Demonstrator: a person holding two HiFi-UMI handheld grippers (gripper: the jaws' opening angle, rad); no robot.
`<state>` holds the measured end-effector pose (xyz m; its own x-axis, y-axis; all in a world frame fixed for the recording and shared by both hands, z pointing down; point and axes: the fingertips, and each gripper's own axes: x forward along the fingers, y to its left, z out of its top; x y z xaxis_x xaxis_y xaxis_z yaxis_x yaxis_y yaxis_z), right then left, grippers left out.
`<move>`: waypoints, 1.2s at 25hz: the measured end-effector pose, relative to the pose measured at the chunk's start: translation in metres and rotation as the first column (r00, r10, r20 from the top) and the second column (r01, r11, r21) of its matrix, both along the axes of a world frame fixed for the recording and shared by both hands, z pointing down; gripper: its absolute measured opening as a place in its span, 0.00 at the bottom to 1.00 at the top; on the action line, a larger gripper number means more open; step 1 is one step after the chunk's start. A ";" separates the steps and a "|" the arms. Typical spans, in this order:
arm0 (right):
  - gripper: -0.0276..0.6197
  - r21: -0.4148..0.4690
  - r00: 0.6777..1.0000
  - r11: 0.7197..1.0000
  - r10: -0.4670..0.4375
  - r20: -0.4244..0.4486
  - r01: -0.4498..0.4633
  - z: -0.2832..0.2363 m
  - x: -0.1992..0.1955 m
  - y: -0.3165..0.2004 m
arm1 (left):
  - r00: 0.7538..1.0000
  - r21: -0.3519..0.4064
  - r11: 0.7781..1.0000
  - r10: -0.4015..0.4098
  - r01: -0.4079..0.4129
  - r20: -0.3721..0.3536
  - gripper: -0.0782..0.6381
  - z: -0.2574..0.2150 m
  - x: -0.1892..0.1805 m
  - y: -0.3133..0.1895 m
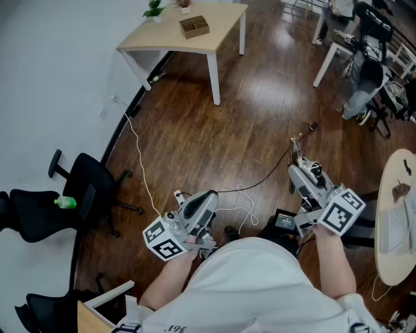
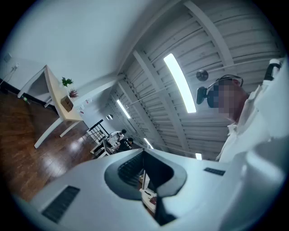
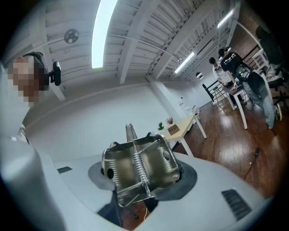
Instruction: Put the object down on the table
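Metal spring clip (image 3: 140, 173) sits between the jaws of the right gripper (image 3: 141, 181), whose pads clench it from both sides. Its coiled spring faces the camera and its two thin prongs point away toward the table (image 3: 186, 126). In the head view the clip's narrow tip (image 1: 297, 148) sticks out ahead of the right gripper (image 1: 299, 170), held in the air above the dark wooden floor (image 1: 247, 117). It is well apart from the table (image 1: 224, 29), on the person's side of it and not touching it.

The left gripper (image 1: 207, 197) is also well apart from the table, near the person's body, and angled a little upward. In the left gripper view its jaws (image 2: 146, 180) stand closed together with nothing gripped, and the table (image 2: 58, 101) shows far off at the left edge.

On the table are a brown compartment box (image 1: 194, 26), close to its middle, and a small green plant (image 1: 154, 9) at its far corner by the wall. A white cable (image 1: 140, 156) trails across the floor from the wall near the table's leg toward the person. A black office chair (image 1: 91, 188) stands by the wall, well to the near side of the table, and something small and green (image 1: 65, 202) lies just beside it.
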<state>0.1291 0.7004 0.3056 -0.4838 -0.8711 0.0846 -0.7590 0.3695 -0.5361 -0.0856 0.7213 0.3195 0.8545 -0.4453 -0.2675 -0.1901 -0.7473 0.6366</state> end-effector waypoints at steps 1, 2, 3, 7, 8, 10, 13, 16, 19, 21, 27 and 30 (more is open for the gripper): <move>0.35 -0.002 1.000 1.000 0.002 0.000 -0.002 0.001 0.000 0.000 | 1.000 -0.001 1.000 0.005 -0.005 -0.003 0.11 0.000 0.000 0.000; 0.35 -0.003 1.000 1.000 0.003 0.000 -0.003 0.001 0.001 -0.001 | 1.000 -0.001 1.000 0.009 -0.009 -0.005 0.11 0.000 0.001 0.001; 0.35 -0.005 1.000 1.000 0.004 0.000 -0.004 0.002 0.001 -0.001 | 1.000 0.001 1.000 0.015 -0.015 -0.005 0.11 0.000 0.001 0.002; 0.35 -0.011 1.000 1.000 0.003 0.002 -0.003 0.006 0.004 -0.007 | 0.999 0.008 0.999 0.034 -0.034 0.001 0.11 0.001 0.005 0.000; 0.35 -0.012 1.000 1.000 0.000 0.004 0.000 0.007 0.005 -0.010 | 0.999 0.007 0.999 0.036 -0.036 0.002 0.11 0.002 0.007 -0.002; 0.35 -0.015 1.000 1.000 -0.008 0.008 0.008 0.010 0.008 -0.017 | 0.999 0.004 0.999 0.034 -0.034 0.007 0.11 0.003 0.012 -0.007; 0.35 -0.019 1.000 1.000 -0.019 0.021 0.019 0.016 0.014 -0.031 | 1.000 0.002 1.000 0.021 -0.021 0.016 0.11 0.004 0.017 -0.016; 0.35 -0.018 0.999 0.999 -0.030 0.035 0.031 0.017 0.019 -0.052 | 1.000 0.000 1.000 0.003 -0.003 0.026 0.11 0.004 0.021 -0.030; 0.35 -0.009 0.998 0.999 -0.049 0.040 0.050 0.015 0.025 -0.074 | 0.999 -0.004 1.000 -0.012 0.012 0.040 0.11 0.005 0.029 -0.049; 0.35 -0.011 0.998 0.998 -0.054 0.043 0.055 0.017 0.035 -0.088 | 0.999 -0.007 1.000 -0.023 0.024 0.049 0.11 0.006 0.040 -0.064; 0.35 -0.038 0.998 0.998 -0.046 0.044 0.048 0.031 0.081 -0.133 | 0.997 -0.017 1.000 -0.025 0.026 0.069 0.11 0.012 0.086 -0.111; 0.35 -0.045 0.997 0.997 -0.057 0.046 0.059 0.032 0.105 -0.161 | 0.996 -0.017 0.999 -0.033 0.035 0.078 0.11 0.010 0.112 -0.137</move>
<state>0.2342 0.5394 0.3377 -0.5376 -0.8371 0.1014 -0.7117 0.3860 -0.5869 0.0264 0.5842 0.3293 0.8565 -0.4789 -0.1924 -0.2648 -0.7277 0.6327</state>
